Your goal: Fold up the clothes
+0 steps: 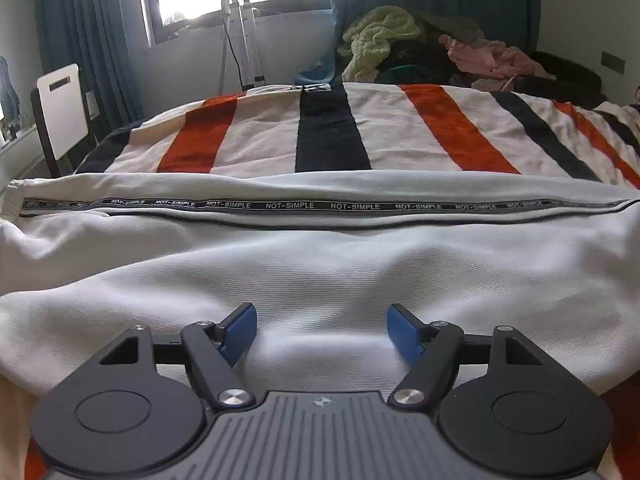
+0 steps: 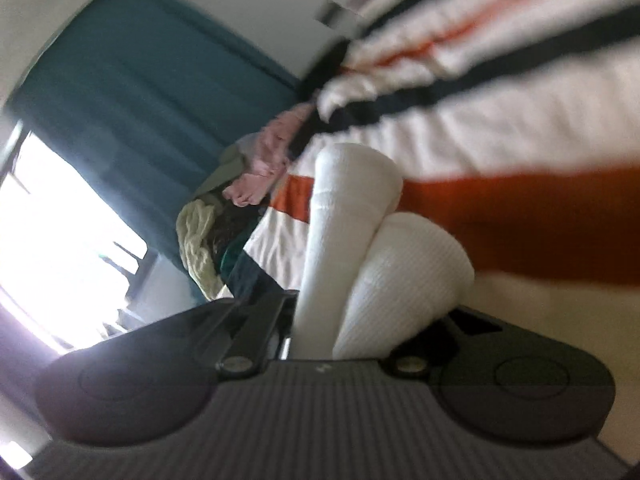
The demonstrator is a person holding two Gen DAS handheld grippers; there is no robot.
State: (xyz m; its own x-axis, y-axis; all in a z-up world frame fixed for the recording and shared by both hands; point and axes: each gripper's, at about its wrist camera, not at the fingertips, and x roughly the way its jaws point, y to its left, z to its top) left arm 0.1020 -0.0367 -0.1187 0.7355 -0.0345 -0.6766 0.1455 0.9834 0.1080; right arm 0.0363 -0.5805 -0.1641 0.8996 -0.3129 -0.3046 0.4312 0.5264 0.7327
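Observation:
A white garment (image 1: 320,264) with a black "NOT-SIMPLE" tape along it lies flat across the striped bed. My left gripper (image 1: 322,330) hovers low over its near part, jaws open and empty, blue pads (image 1: 240,330) apart. In the tilted, blurred right wrist view, my right gripper (image 2: 340,320) is shut on a bunched fold of the same white garment (image 2: 360,232), which rises between the fingers and hides the fingertips.
The bed has a white, orange and navy striped blanket (image 1: 332,132). A pile of other clothes (image 1: 420,48) sits at the far end, also in the right wrist view (image 2: 240,200). A white chair (image 1: 60,112) stands at left; teal curtains and a window behind.

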